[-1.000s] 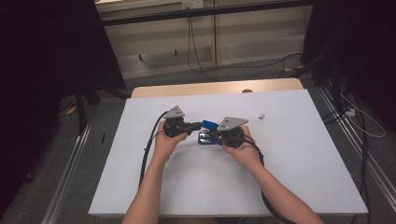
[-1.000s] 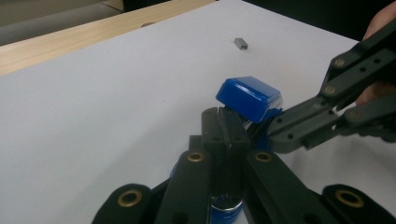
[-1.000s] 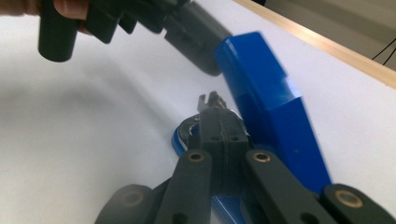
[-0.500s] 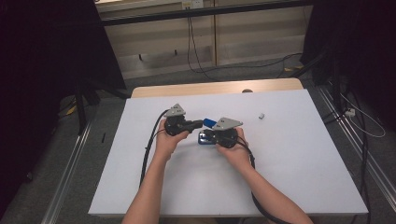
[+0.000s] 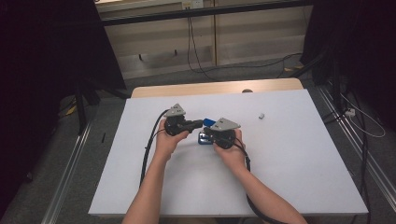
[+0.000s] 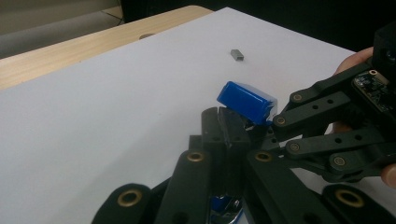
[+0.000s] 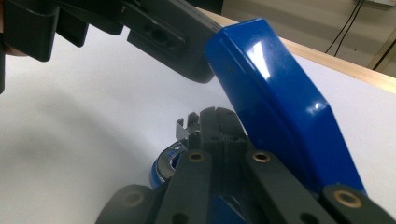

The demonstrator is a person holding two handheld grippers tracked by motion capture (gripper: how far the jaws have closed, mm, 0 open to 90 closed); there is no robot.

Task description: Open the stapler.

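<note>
Two hand-held grippers meet over a blue stapler (image 5: 206, 131) near the middle of a white table (image 5: 289, 177). In the high view, the left gripper (image 5: 200, 123) reaches in from the left and the right gripper (image 5: 208, 132) from the right, each held in one of the person's hands, with a cable (image 5: 148, 149) trailing back from the left one toward the near edge. The stapler lies between the two grippers, its base on the table and its blue top arm (image 6: 246, 101) swung up and tilted.

Left gripper view: the black jaws are pressed together, their tips just under the raised blue arm; whether they pinch any part of the stapler cannot be told. The right gripper (image 6: 273, 125) comes in from the right, touching the arm's lower end.

Right gripper view: the jaws are likewise pressed together, beside the hinge end of the blue arm (image 7: 280, 98), which rises steeply to the upper left. A bare metal channel (image 7: 186, 127) stands just left of the jaw tips. The left gripper (image 7: 196, 70) crosses the top of this view, meeting the arm's upper end.

A small grey staple block (image 5: 262, 115) lies well apart, toward the far right of the table
</note>
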